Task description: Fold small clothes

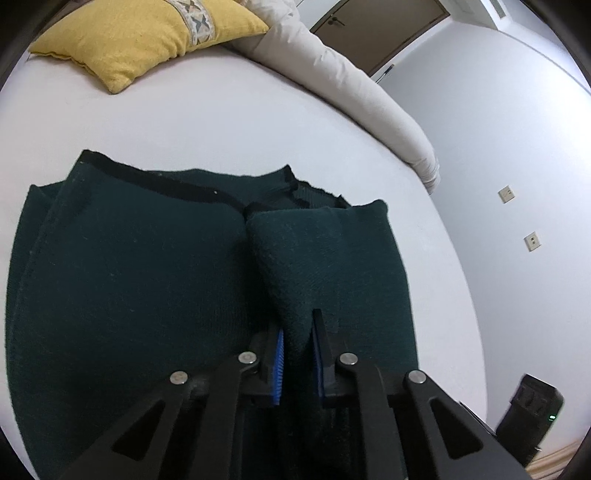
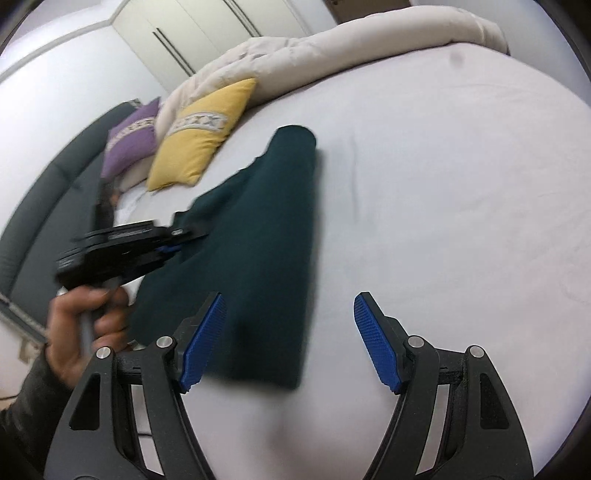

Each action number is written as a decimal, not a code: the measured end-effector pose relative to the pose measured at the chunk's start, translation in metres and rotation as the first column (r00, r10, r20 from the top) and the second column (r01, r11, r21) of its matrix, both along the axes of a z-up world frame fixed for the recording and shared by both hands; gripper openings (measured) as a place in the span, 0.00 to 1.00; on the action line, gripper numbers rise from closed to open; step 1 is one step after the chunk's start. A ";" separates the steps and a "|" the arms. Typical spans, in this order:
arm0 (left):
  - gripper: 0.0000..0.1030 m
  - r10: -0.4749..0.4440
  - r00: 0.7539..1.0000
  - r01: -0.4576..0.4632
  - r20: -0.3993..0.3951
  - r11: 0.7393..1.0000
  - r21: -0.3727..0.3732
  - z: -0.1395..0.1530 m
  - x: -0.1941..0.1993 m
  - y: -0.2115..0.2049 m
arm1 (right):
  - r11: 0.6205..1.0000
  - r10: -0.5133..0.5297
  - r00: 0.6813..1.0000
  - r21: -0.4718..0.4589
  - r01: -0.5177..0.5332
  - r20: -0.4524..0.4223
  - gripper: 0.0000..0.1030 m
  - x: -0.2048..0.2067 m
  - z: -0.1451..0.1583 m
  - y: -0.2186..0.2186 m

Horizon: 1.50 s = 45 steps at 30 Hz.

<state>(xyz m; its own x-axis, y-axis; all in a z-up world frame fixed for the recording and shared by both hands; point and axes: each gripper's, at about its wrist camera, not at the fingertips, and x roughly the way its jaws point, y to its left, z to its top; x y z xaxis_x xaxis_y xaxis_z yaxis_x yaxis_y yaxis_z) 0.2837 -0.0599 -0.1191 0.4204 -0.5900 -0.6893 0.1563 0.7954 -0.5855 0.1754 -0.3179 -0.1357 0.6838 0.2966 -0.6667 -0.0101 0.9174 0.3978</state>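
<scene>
Now the left gripper (image 1: 298, 332) is pinching a raised ridge of the dark green garment (image 1: 147, 277) lying on the white bed (image 1: 221, 122) (likely to fold it), while the right gripper (image 2: 288, 332) is hovering with fingers spread, gripping nothing.

Dark green knit garment (image 1: 147, 266), nearly teal, with a black band along its top edge. It lies on a plain white sheet (image 1: 207, 118). Yellow cushion (image 1: 140, 37) there, crossed by a cream strip with a grey and tan geometric print. A purple cushion (image 2: 131, 138) with a similar pale strip sits beside it. Cream-beige duvet (image 1: 343, 77), brown door (image 1: 384, 26), white walls. The left gripper (image 1: 298, 332) is black with bright blue pads, and the right gripper (image 2: 288, 317) is the same, black and blue. Headboard (image 2: 55, 192) dark slate grey.
</scene>
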 end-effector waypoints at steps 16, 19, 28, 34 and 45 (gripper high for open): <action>0.12 0.156 0.988 -0.155 0.002 0.986 -0.068 0.019 0.014 0.146 | 0.946 0.247 0.969 -0.218 -0.240 0.003 0.69 0.036 0.000 0.142; 0.12 0.147 0.988 -0.150 -0.056 0.987 -0.053 0.001 0.023 0.159 | 0.928 0.276 0.961 -0.254 -0.271 -0.014 0.69 0.037 0.001 0.167; 0.20 0.204 0.975 -0.210 -0.089 0.976 -0.063 -0.037 0.017 0.163 | 0.890 0.286 0.958 -0.359 -0.279 -0.036 0.70 0.023 -0.013 0.184; 0.20 0.249 0.963 -0.255 0.107 0.965 0.052 0.019 -0.009 0.158 | 0.946 0.257 0.966 -0.208 -0.249 0.011 0.67 0.010 0.006 0.160; 0.20 0.082 0.976 -0.130 0.201 0.963 0.237 -0.016 -0.051 0.118 | 0.972 0.203 0.975 0.139 -0.189 -0.095 0.40 0.019 -0.012 0.093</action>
<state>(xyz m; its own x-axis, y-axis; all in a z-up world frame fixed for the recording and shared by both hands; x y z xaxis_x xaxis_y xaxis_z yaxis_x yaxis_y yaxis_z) 0.2326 0.0583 -0.1352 0.6071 -0.3557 -0.7105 0.1512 0.9296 -0.3362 0.1944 -0.2246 -0.1476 0.5303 0.5055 -0.6806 -0.1355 0.8430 0.5206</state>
